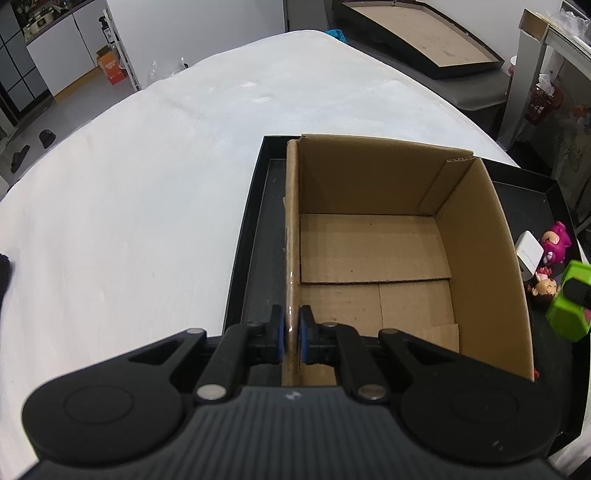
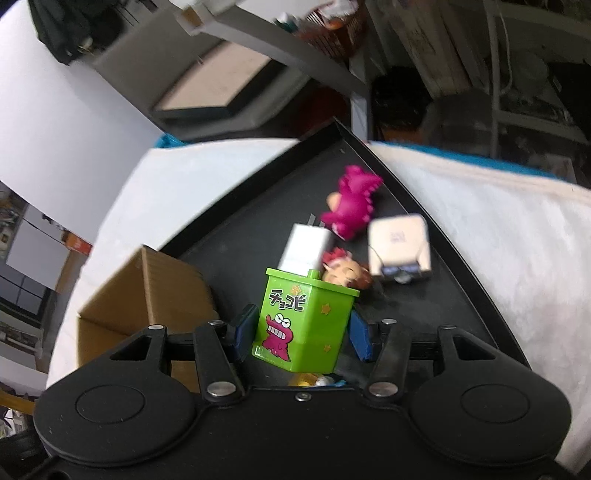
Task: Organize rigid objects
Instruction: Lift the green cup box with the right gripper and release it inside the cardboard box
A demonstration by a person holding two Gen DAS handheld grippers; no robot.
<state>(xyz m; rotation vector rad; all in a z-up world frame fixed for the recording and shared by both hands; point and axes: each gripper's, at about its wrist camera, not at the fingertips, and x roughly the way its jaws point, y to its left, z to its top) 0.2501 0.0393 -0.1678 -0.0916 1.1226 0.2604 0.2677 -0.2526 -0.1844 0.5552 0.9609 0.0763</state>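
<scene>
My left gripper [image 1: 294, 334] is pinching the near left wall of the cardboard box [image 1: 373, 254], with one blue pad on each side of the thin wall, squeezed tight. The box is open on top and I can see its brown floor with nothing on it. It sits inside a flat black tray [image 1: 255, 236], and the tray lies on a white cloth [image 1: 129, 192] that covers the table. My right gripper [image 2: 303, 332] is closed on a green toy box [image 2: 303, 325], which has a pink crocodile drawn on its front (and some letters I cannot read). The green toy box is up in the air, tilted a little, just right of the cardboard box. Past it, on the black tray, lie more small things close together: a white block [image 2: 304, 249], a little doll with reddish hair [image 2: 345, 271], a pink dinosaur toy [image 2: 352, 206], and a pale charger [image 2: 400, 247] off to the right. Far behind the table there is another flat tray with a brown bottom [image 1: 424, 33].
</scene>
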